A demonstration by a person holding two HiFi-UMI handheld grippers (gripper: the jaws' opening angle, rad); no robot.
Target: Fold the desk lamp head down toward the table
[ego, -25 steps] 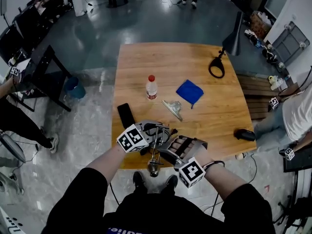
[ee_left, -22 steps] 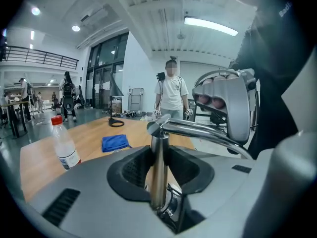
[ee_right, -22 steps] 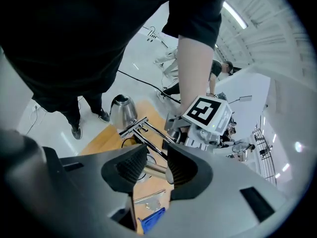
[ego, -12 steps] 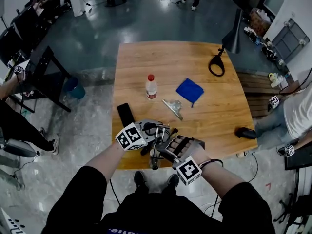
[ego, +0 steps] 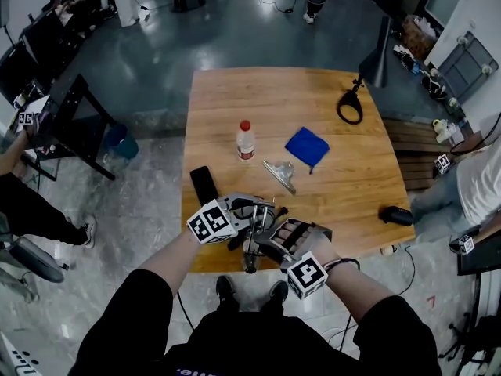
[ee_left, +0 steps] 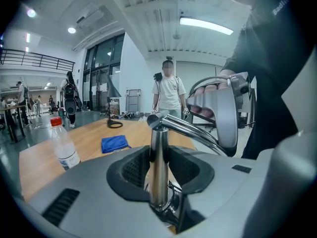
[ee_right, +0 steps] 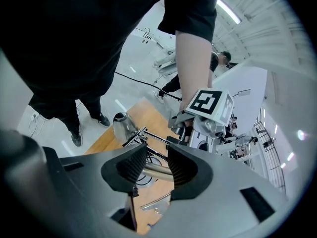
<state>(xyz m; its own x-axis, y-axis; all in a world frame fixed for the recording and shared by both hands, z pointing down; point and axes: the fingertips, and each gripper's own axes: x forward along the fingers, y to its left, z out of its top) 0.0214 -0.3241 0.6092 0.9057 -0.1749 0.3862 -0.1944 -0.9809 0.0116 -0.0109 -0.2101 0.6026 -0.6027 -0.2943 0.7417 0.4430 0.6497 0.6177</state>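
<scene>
Bottle [ego: 245, 140], blue cloth [ego: 307, 146], phone [ego: 203, 184], metal clip [ego: 279, 174] beyond lamp [ego: 250, 241] on table [ego: 258, 92].

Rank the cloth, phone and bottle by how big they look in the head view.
1. Cloth, clearly largest.
2. Phone.
3. Bottle, narrower, though close enough to the phone that this order is unsure.

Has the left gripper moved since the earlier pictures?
No: the left gripper keeps its place relative to the black phone, shut on the lamp post.
</scene>
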